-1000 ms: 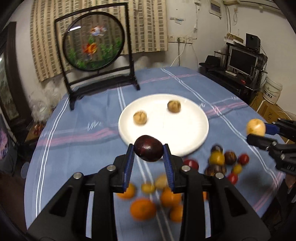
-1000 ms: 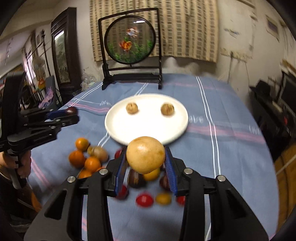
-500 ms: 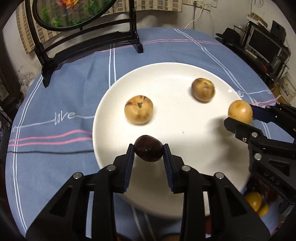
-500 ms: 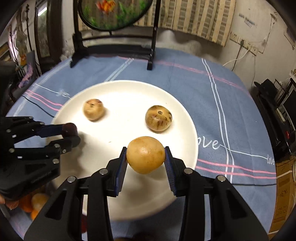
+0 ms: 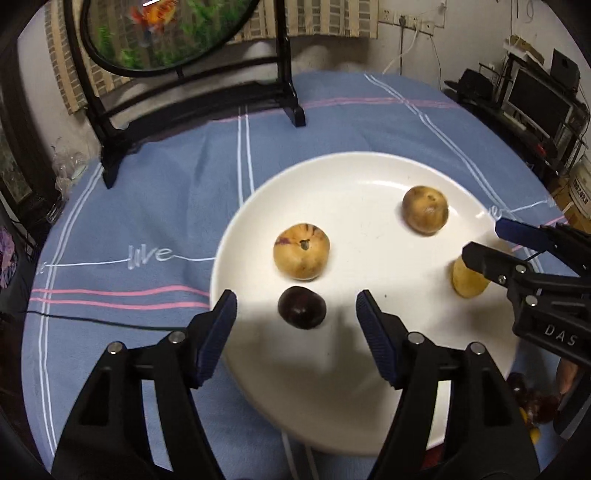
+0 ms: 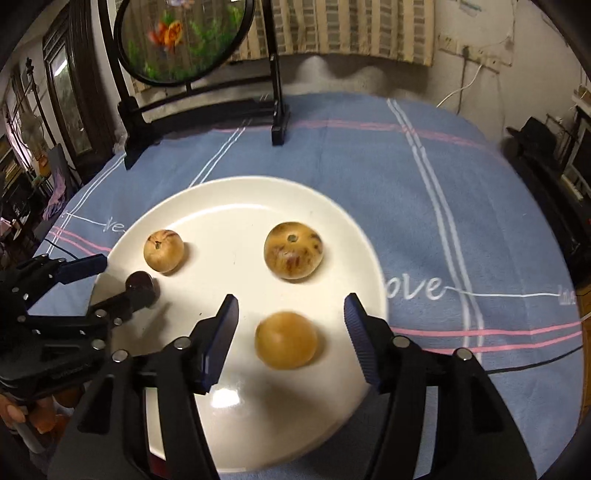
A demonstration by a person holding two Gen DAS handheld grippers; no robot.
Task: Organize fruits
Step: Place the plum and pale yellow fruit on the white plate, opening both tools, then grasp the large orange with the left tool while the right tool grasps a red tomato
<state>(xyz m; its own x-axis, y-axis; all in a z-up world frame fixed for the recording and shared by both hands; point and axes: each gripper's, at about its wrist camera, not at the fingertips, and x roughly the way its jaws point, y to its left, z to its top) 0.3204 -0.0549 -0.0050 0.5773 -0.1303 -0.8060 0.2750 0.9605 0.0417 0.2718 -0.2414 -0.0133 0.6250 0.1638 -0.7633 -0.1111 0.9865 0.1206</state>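
Observation:
A white plate (image 5: 369, 170) lies on the blue tablecloth; it also shows in the right wrist view (image 6: 221, 199). My left gripper (image 5: 295, 321) is open, with a dark purple fruit (image 5: 302, 307) lying on the plate between its fingers. My right gripper (image 6: 290, 325) is open around a tan round fruit (image 6: 286, 340) resting on the plate. Two brownish speckled fruits (image 5: 301, 250) (image 5: 425, 209) sit farther back on the plate. The right gripper also shows at the right of the left wrist view (image 5: 491, 243).
A black stand with a round goldfish panel (image 5: 155, 29) stands at the table's far side. Small red and dark fruits (image 5: 532, 402) lie on the cloth past the plate's near right rim. Orange fruits (image 6: 48, 417) lie at the plate's near left.
Both grippers have opened and let go of their fruits, which now rest on the plate. Both views have pulled back slightly.

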